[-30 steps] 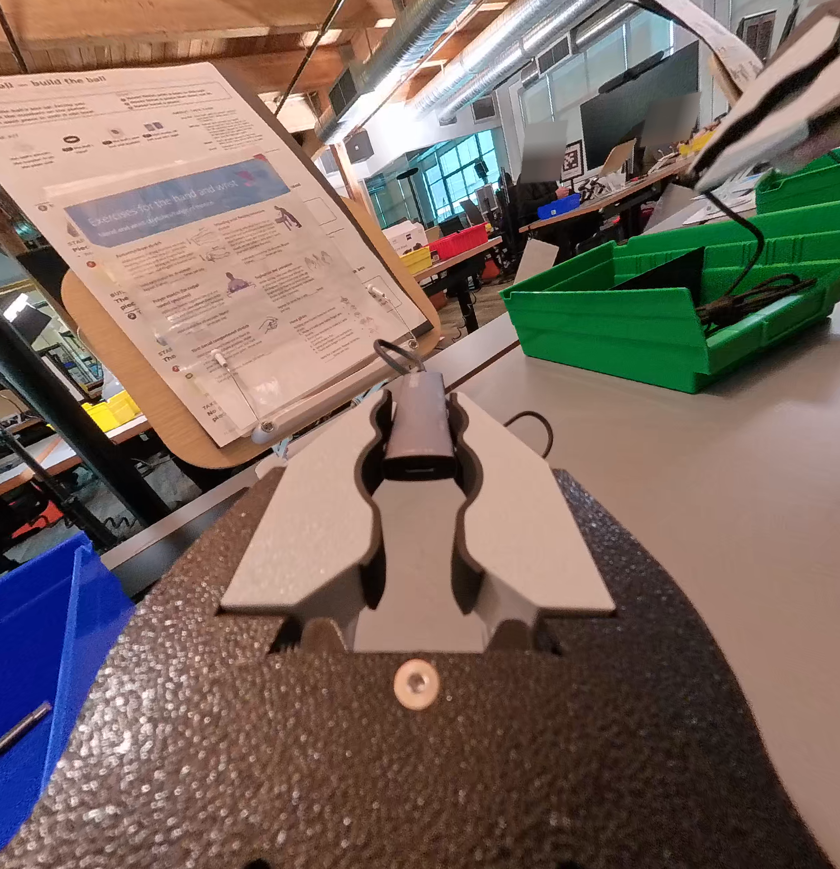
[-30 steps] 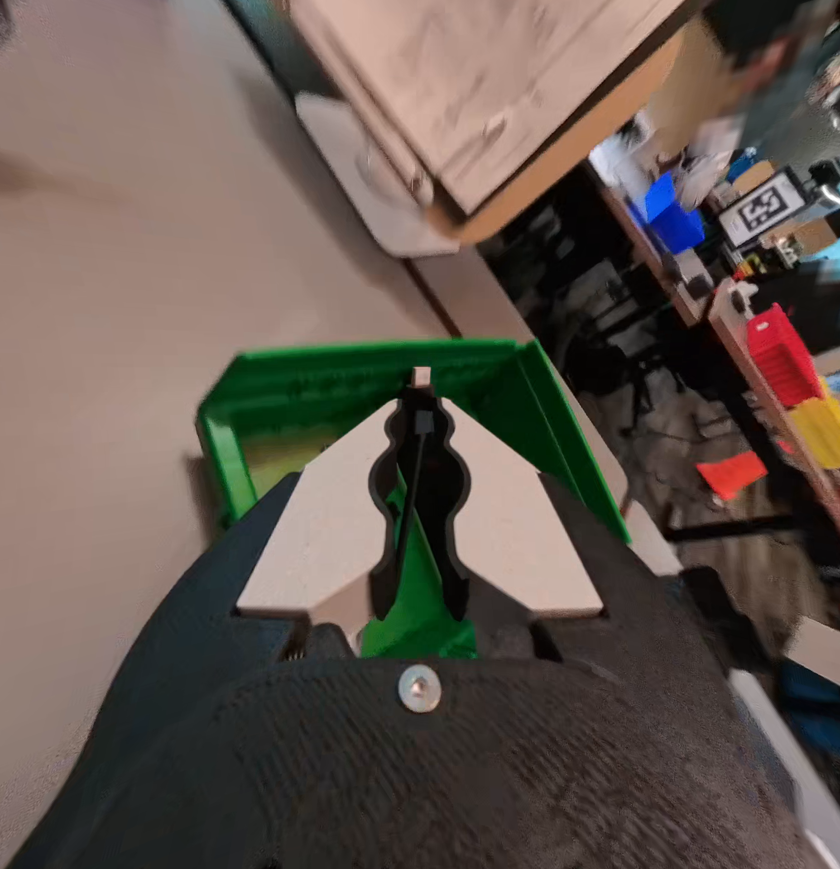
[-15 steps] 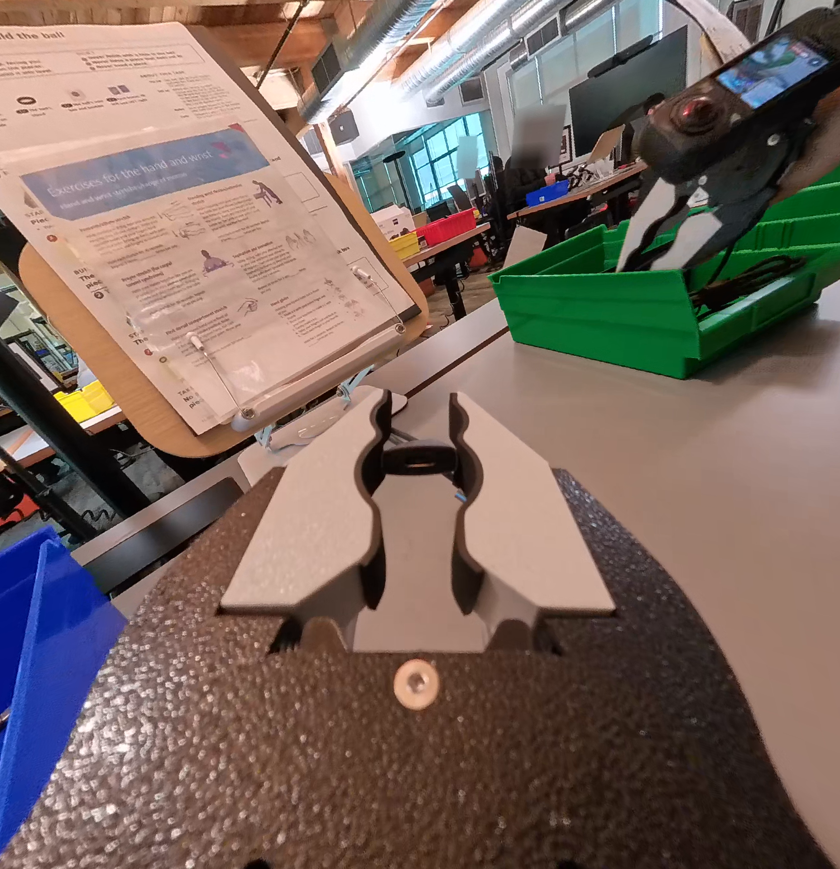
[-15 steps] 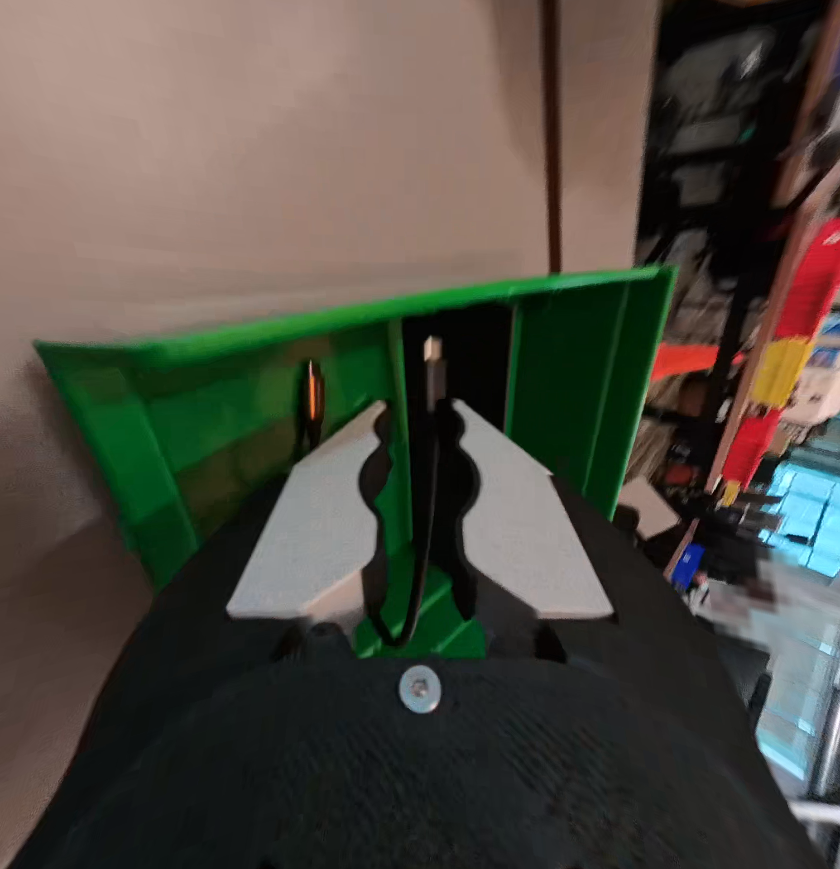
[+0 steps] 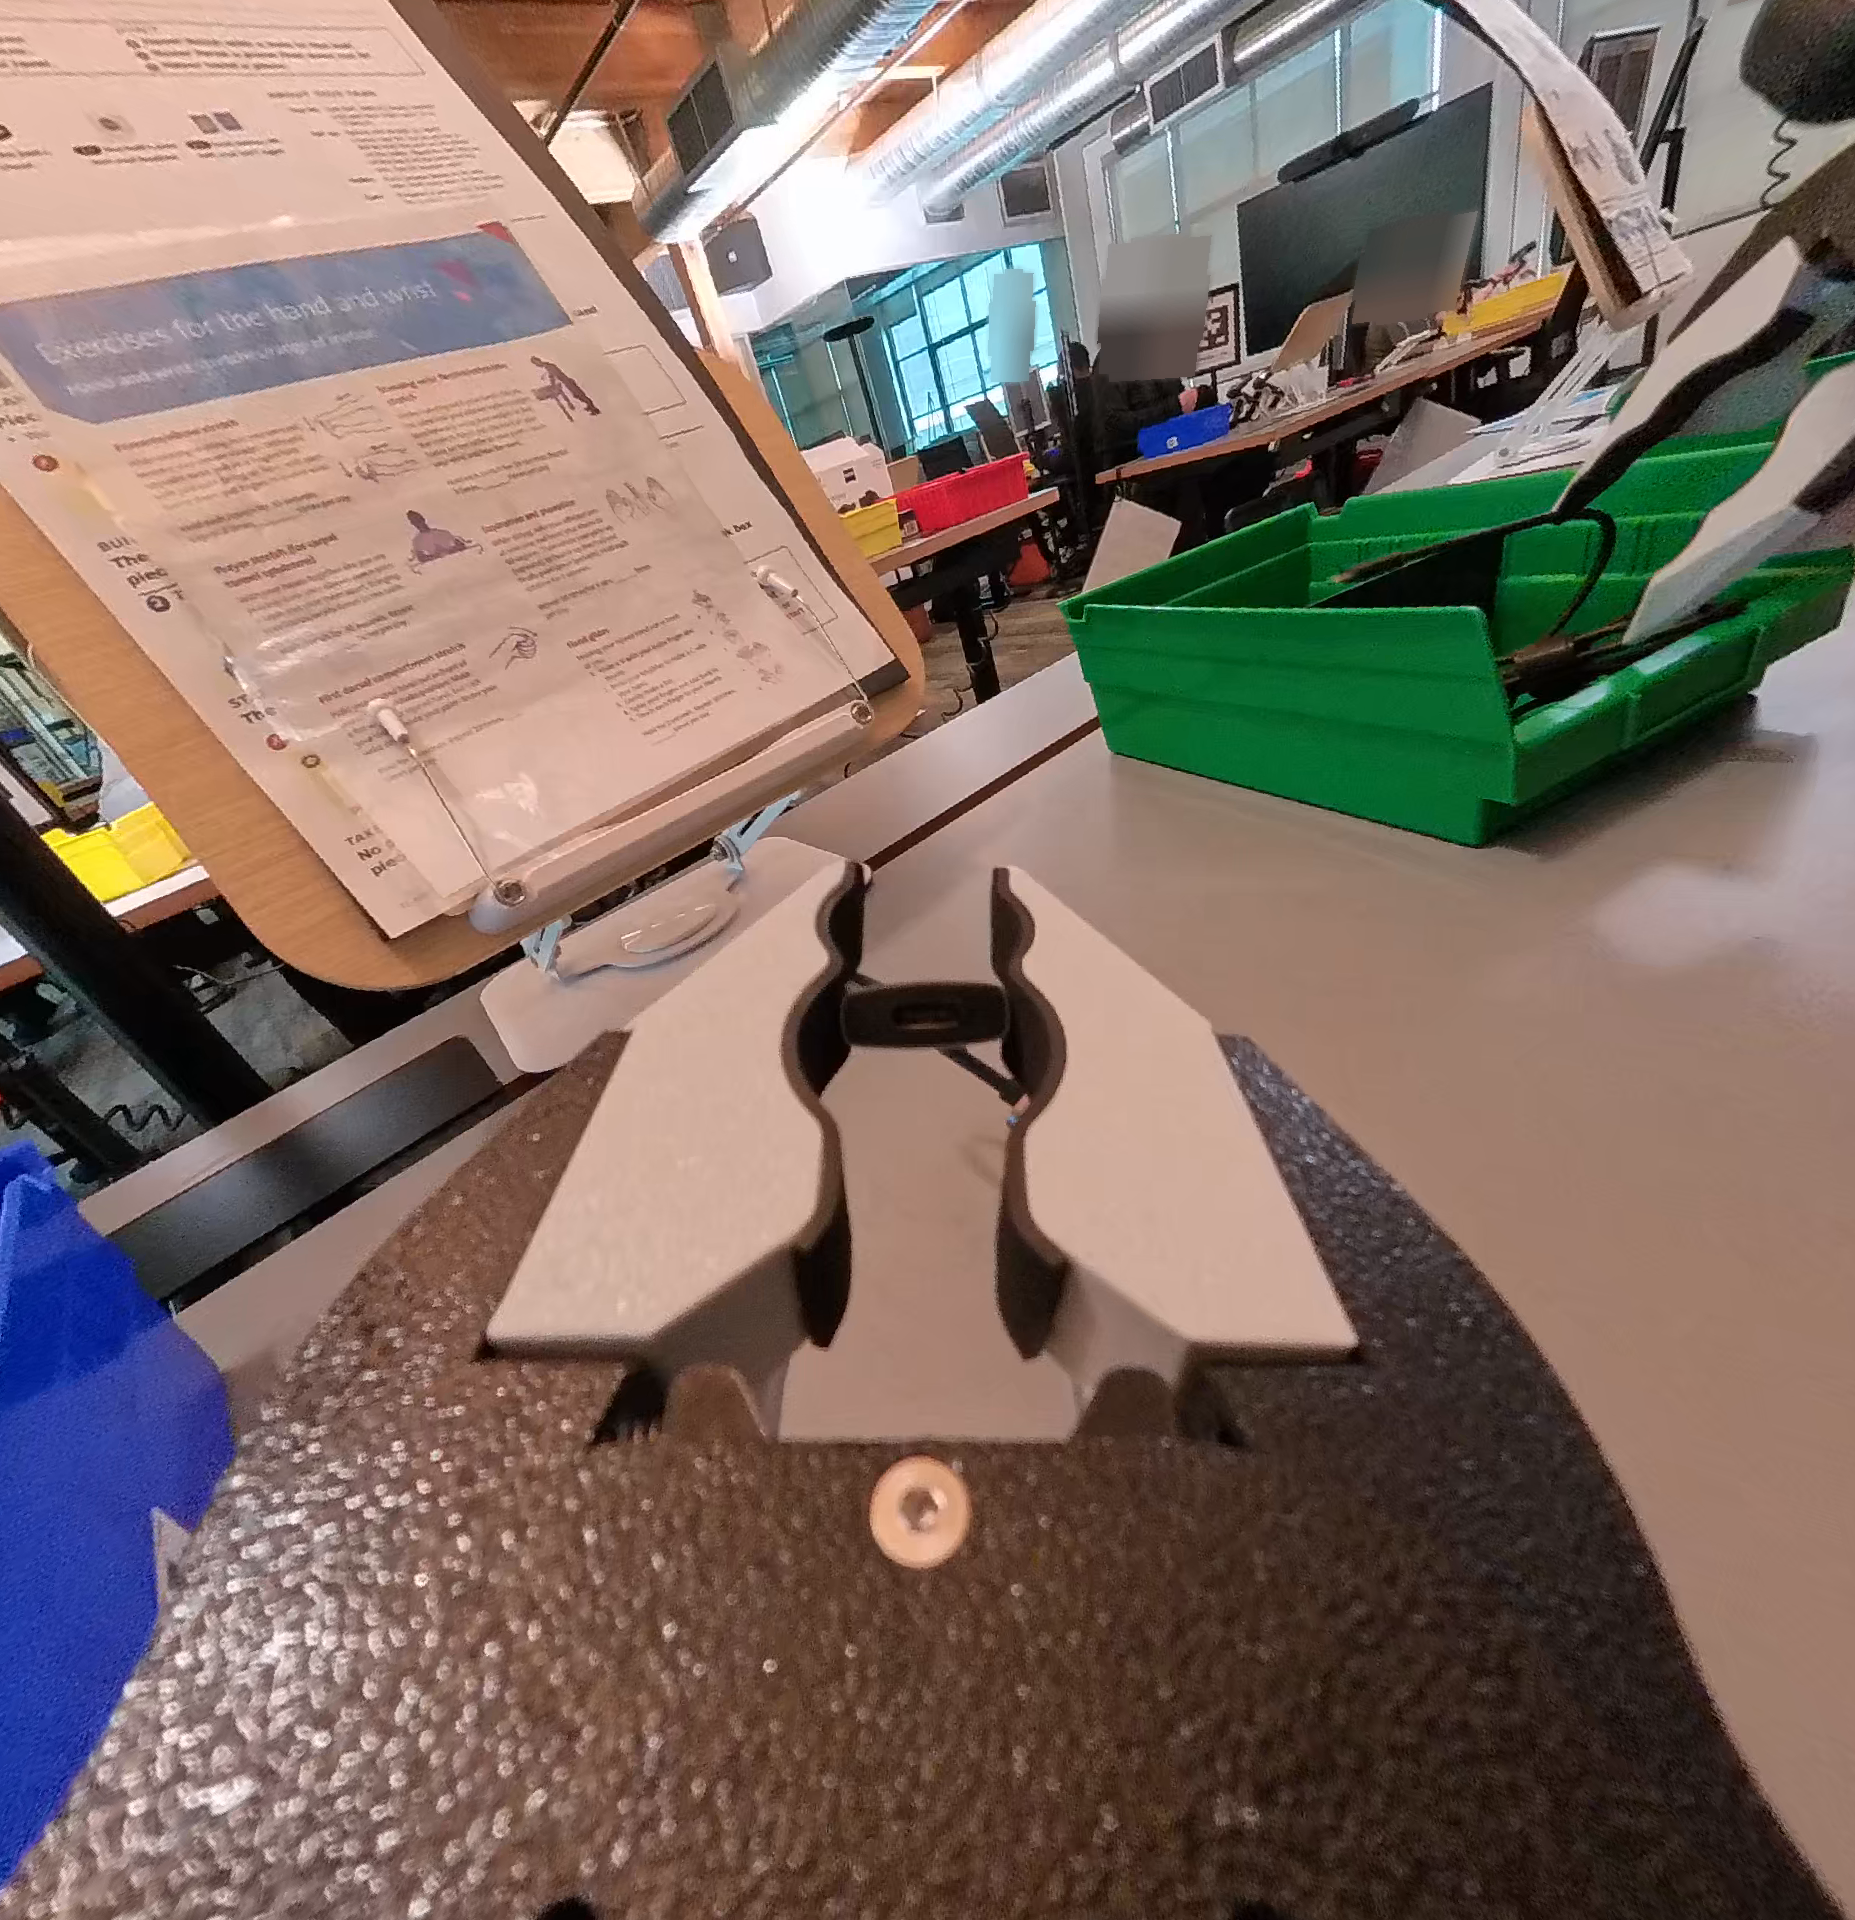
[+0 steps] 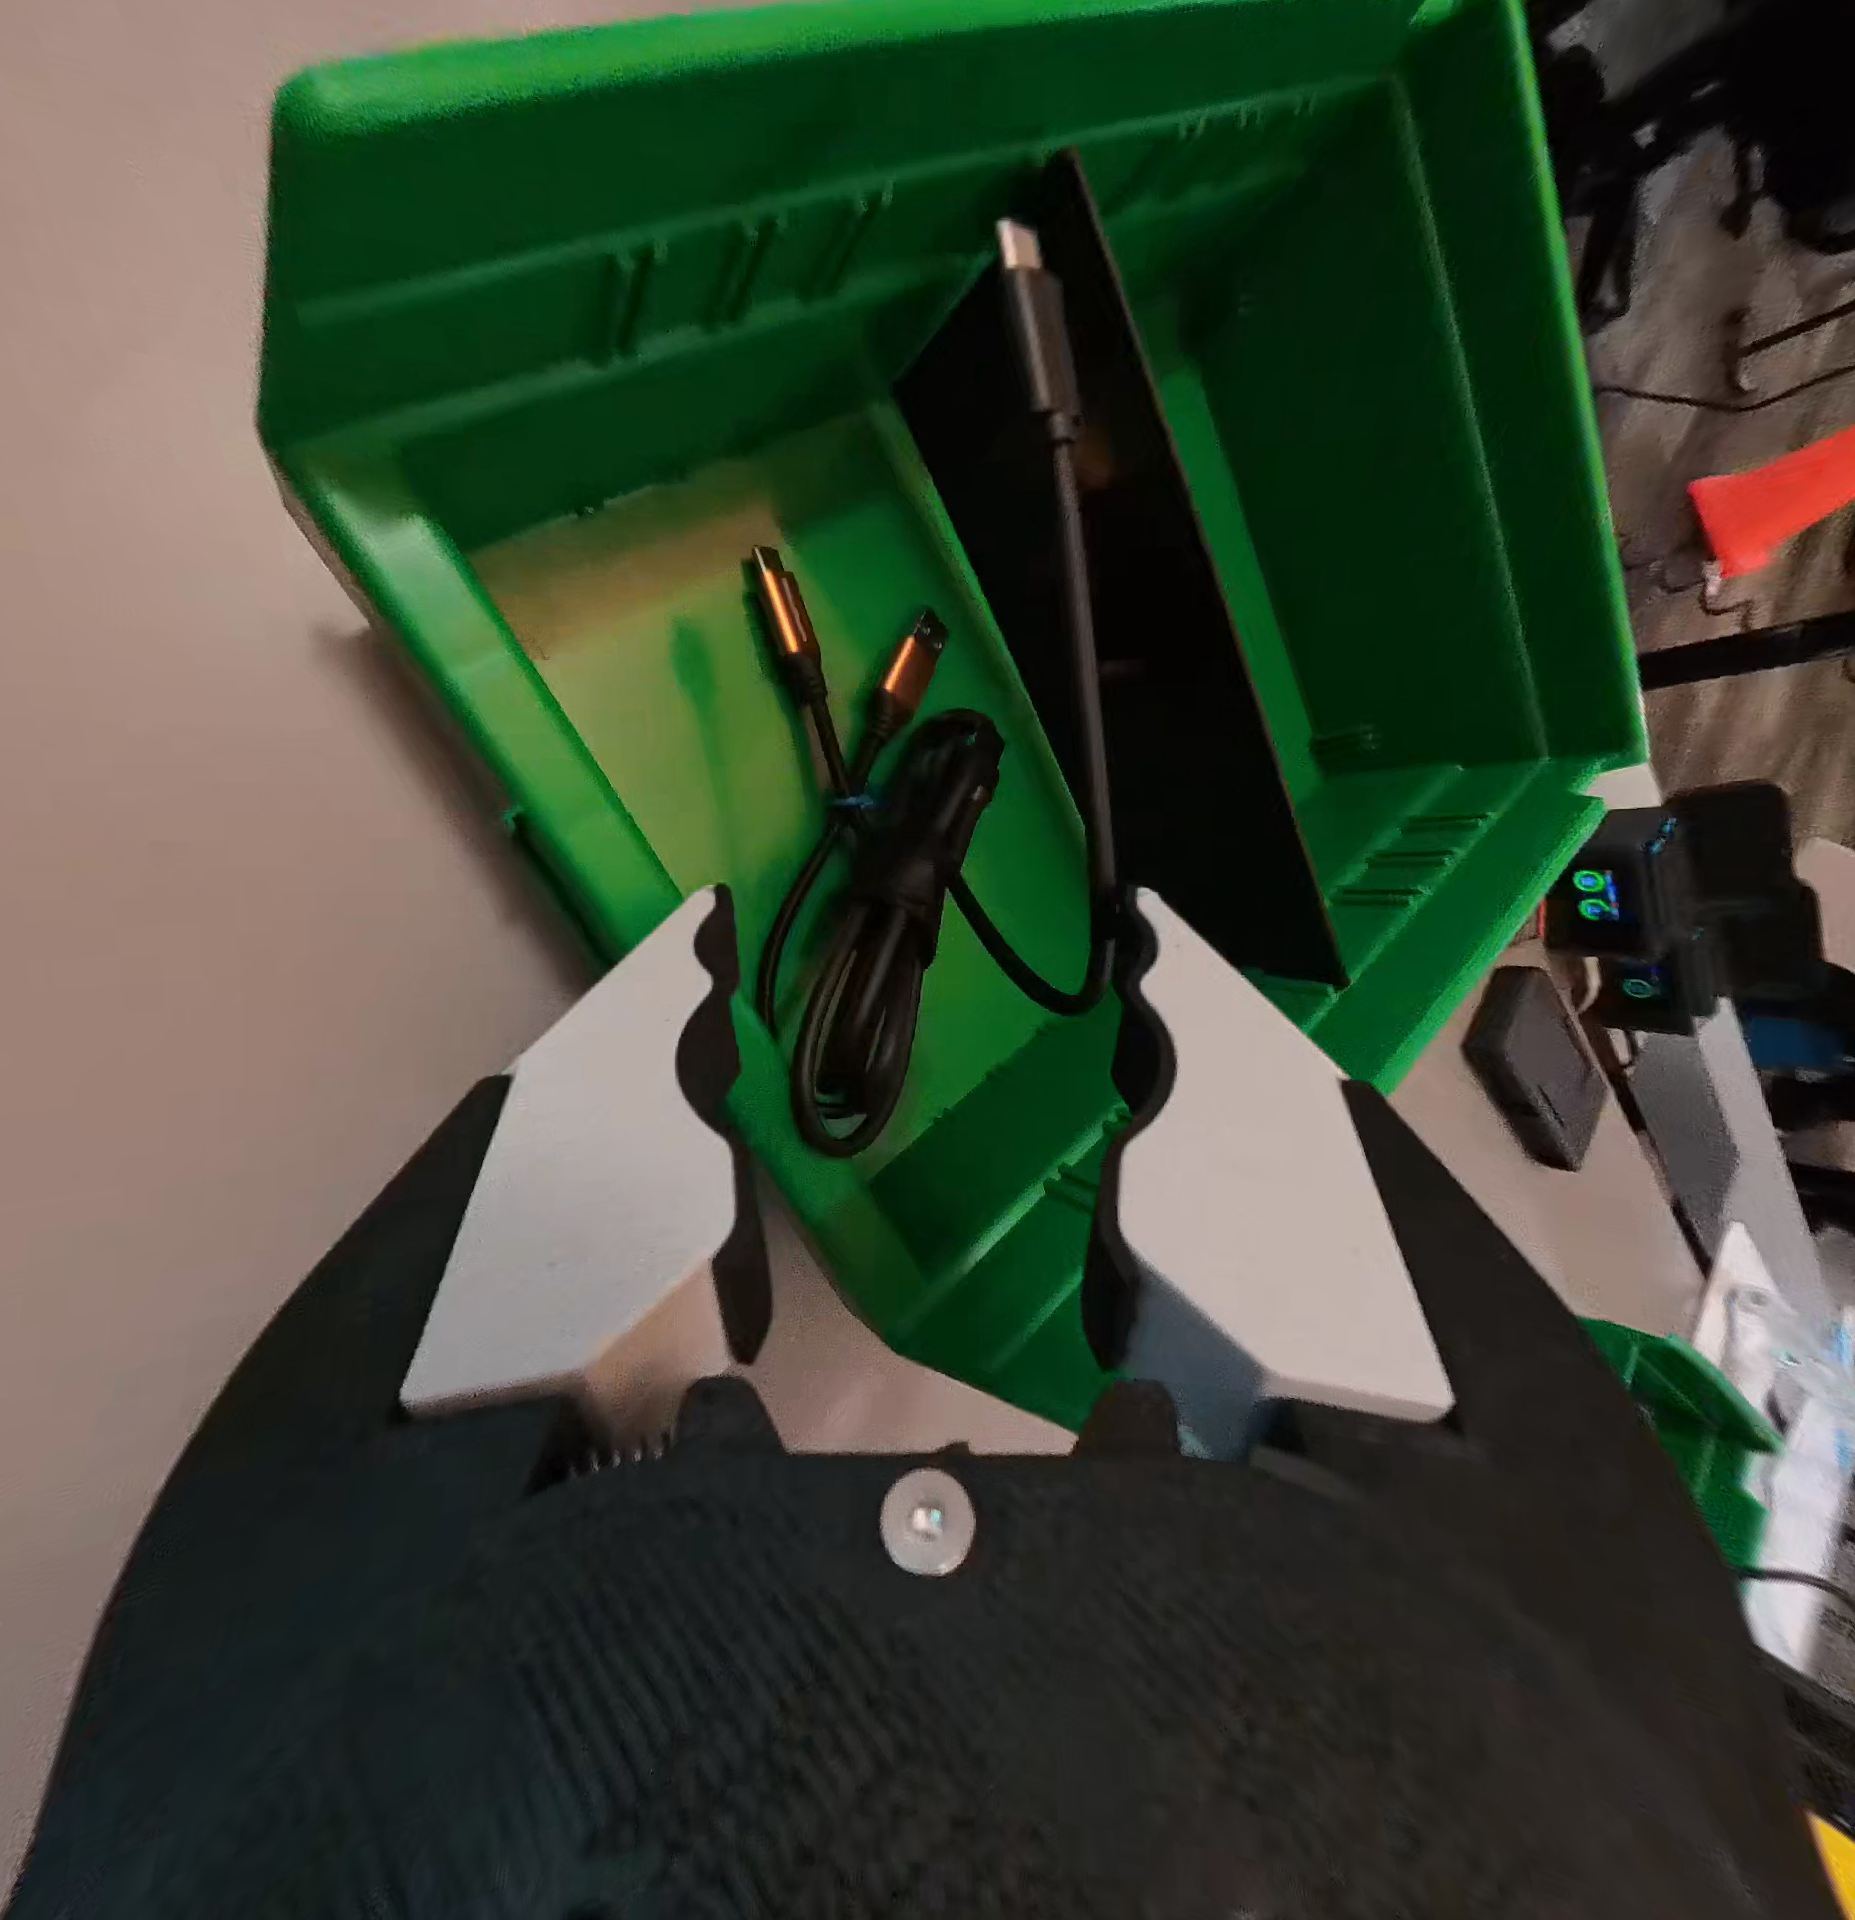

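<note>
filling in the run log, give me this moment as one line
left gripper: shut on dark adapter | right gripper: open over green bin | black cable: against divider

Each tool (image 5: pixel 925 914): grey wavy-edged fingers (image 5: pixel 694 1122), black textured body, silver screw (image 5: pixel 920 1524).

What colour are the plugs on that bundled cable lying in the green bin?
Shiny orange-copper plugs on a black bundled cable, clearest in the right wrist view.

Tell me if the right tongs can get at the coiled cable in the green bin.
Probably yes: the right tongs are open just above the coiled cable, and the green bin has no lid.
</note>
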{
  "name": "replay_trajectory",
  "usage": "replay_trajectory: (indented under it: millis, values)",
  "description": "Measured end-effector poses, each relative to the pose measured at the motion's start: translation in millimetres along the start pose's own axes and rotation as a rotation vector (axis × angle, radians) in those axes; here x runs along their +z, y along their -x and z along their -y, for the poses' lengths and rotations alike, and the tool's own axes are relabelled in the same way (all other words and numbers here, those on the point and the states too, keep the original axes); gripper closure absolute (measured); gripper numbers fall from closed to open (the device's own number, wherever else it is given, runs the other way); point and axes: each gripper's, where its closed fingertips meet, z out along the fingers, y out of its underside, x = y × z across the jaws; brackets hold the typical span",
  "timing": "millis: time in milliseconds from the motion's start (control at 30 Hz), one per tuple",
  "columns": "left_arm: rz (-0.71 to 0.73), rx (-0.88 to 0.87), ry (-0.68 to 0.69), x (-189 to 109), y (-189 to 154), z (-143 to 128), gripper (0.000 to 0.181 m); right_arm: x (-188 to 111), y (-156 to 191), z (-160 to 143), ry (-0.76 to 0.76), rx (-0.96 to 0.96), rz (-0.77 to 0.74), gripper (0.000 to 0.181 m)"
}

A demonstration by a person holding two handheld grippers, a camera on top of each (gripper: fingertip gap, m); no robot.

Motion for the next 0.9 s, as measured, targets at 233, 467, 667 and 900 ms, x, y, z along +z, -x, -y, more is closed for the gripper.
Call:
replay_trajectory:
  millis: [233, 467, 667, 900]
  values:
    - [-0.009, 0.008, 0.011, 1.0, -2.5, -3.2, 0.159, 8.2, -66.4, -49.4, 0.292, -0.243, -0.389, 0.113]
    - [-0.007, -0.006, 0.012, 0.6, 0.1, -4.7, 0.159, -36.0, -61.0, -17.7, 0.098, -0.114, -0.376, 0.111]
    - [-0.111, -0.034, -0.042, 0.4, -16.4, 4.2, 0.159, -83.4, 25.7, 87.6, -0.512, 0.346, 0.079, 0.104]
    - [-0.595, -0.385, -0.283, -22.8, -62.5, 44.5, 0.159, -74.1, 189.4, 174.7, -0.671, 0.524, 0.910, 0.079]
